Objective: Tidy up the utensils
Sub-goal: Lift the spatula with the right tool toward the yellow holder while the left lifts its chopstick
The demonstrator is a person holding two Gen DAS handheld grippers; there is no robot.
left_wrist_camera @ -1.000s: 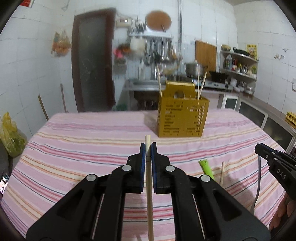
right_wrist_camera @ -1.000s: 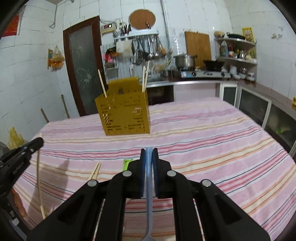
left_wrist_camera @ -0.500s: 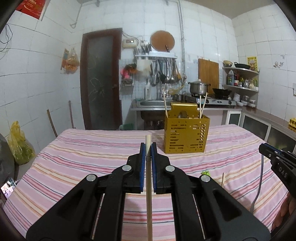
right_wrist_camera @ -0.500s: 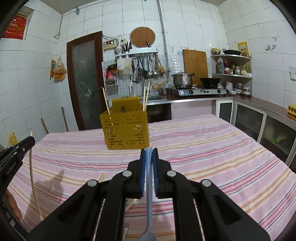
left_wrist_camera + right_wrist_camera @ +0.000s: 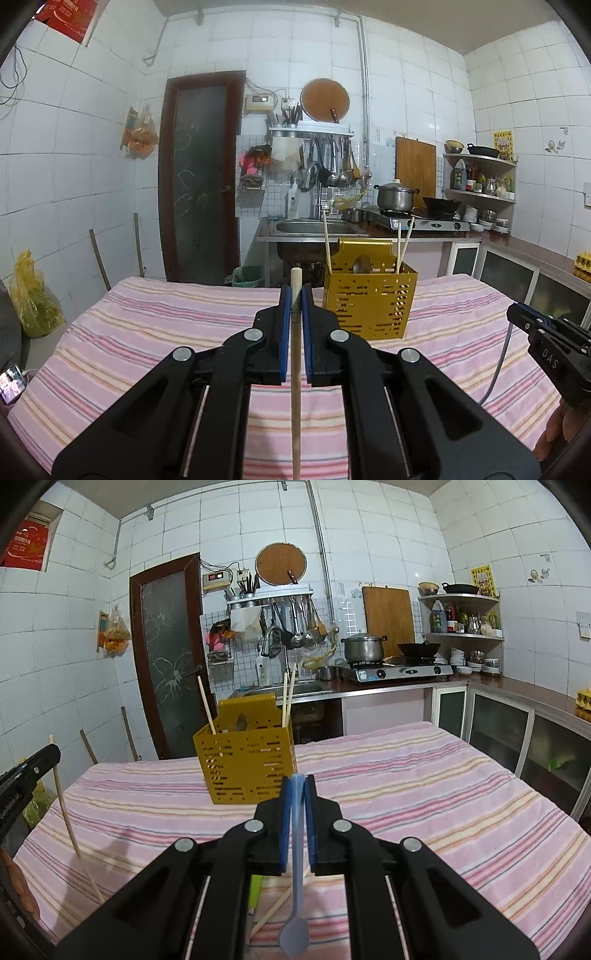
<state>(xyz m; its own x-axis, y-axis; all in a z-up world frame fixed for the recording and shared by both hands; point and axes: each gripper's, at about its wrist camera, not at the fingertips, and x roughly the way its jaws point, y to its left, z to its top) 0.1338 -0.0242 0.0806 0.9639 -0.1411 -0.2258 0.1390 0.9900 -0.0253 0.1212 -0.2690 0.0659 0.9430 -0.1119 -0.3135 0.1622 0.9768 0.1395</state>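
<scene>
**Both tools loaded above the striped table**

The left tool is clamped on a wooden chopstick; the right tool pinches a pale blue plastic spoon, bowl hanging down. The yellow perforated utensil caddy stands upright on the table, three chopsticks leaning inside. Another chopstick lies on the cloth.
</scene>
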